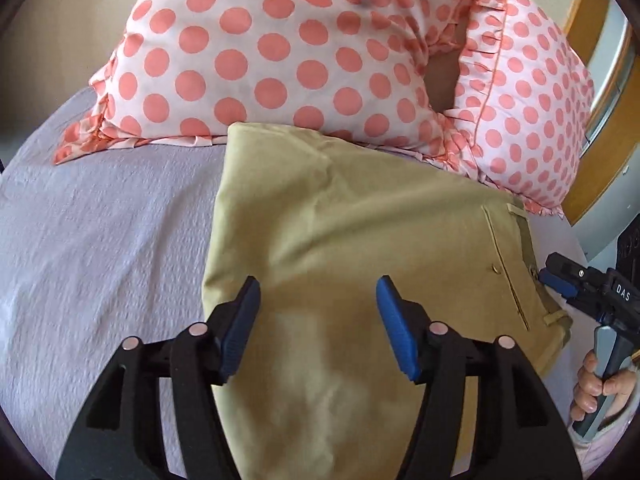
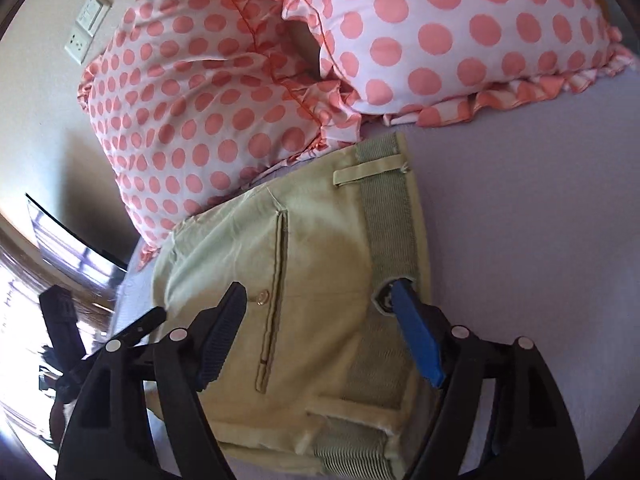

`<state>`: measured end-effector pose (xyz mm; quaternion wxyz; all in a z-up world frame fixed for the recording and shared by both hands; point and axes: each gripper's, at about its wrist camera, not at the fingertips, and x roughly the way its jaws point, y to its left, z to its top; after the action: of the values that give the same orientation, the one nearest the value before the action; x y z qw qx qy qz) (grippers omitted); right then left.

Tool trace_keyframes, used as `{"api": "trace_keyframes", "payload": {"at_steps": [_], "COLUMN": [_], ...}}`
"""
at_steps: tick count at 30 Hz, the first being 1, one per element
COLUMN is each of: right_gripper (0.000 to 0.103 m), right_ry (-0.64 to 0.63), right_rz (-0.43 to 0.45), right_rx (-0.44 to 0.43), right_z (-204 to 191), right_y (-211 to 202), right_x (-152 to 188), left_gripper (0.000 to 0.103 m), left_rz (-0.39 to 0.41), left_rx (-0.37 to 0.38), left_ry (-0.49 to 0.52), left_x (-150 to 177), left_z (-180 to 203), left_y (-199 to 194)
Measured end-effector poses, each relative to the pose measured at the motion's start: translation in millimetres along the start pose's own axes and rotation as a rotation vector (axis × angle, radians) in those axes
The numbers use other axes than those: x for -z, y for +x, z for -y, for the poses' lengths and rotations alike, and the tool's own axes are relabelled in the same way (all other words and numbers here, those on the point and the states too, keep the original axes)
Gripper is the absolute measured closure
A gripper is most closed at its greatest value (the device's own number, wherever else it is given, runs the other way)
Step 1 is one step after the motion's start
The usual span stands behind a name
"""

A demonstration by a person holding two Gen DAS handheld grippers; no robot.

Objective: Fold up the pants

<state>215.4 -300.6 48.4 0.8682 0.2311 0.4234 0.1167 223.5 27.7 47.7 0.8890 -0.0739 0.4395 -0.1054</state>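
— Where are the pants [image 1: 320, 240] now?

— On the bed [image 1: 100, 220], folded into a khaki block, the far edge tucked against two polka-dot pillows [image 1: 260, 48]. From the right side I see the waistband [image 2: 388, 216], a belt loop [image 2: 368, 170], and a back pocket slit with its button [image 2: 262, 297].

— And the left claw [image 1: 318, 300]?

— Spread wide above the middle of the pants, blue pads [image 1: 394, 320] well apart, nothing between them. I can't tell whether the tips touch the cloth.

— The right claw [image 2: 320, 304]?

— Also wide, straddling the pocket and waistband end. One pad [image 2: 416, 332] sits by the waistband, where a small dark fastener shows, half hidden behind it. Whether it presses down is hard to say.

— Anything cut off?

— The near end of the pants disappears under the claw bodies in both views. From the left view the right claw is only a sliver at the edge, with fingers of a hand [image 1: 592, 384] on its handle. A wall socket [image 2: 80, 46] shows beyond the pillows; the room at far left is blown out by glare.
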Motion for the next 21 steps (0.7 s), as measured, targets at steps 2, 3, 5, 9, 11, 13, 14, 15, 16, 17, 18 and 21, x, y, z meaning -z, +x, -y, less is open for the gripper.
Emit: {"api": "trace_keyframes", "payload": {"at_steps": [2,3,5,9,11,13,14,15,16,17,18,21], "right_gripper": [0.011,0.001,0.001,0.001,0.001,0.001,0.001,0.001,0.001,0.001,0.001,0.001], "right_ry": [-0.067,-0.098,-0.157,-0.246,-0.260,-0.275,-0.289,-0.303,-0.313,-0.323,-0.328,-0.323], "right_rz": [0.051,0.077,0.128,0.130,0.115,0.091,0.080,0.071,0.064,0.059,0.054,0.038], "right_rx": [0.053,0.082,0.149,0.208,0.219,0.222,0.239,0.261,0.280,0.288,0.288,0.311], "right_z": [-9,-14,-25,-42,-48,-54,-59,-62,-65,-67,-68,-67], "right_y": [-20,-31,-49,-57,-55,-49,-43,-40,-36,-35,-33,-28], "right_x": [20,33,64,116,130,140,141,145,147,150,152,158], "left_gripper": [0.013,0.008,0.007,0.005,0.005,0.005,0.004,0.003,0.003,0.002,0.002,0.002], "left_rz": [0.026,0.048,0.057,0.021,0.018,0.009,0.002,0.014,0.013,0.014,0.017,0.036], "left_rx": [-0.059,-0.104,-0.120,-0.140,-0.177,-0.169,-0.166,-0.179,-0.189,-0.196,-0.205,-0.218], "left_ry": [0.057,0.080,0.109,0.100,0.101,0.090,0.083,0.089,0.091,0.096,0.103,0.117], "left_x": [22,36,65,115,128,135,137,138,138,139,139,143], "left_z": [4,7,9,13,17,18,19,20,22,23,25,26], "left_y": [-25,-39,-58,-77,-77,-74,-71,-71,-69,-68,-67,-67]}}
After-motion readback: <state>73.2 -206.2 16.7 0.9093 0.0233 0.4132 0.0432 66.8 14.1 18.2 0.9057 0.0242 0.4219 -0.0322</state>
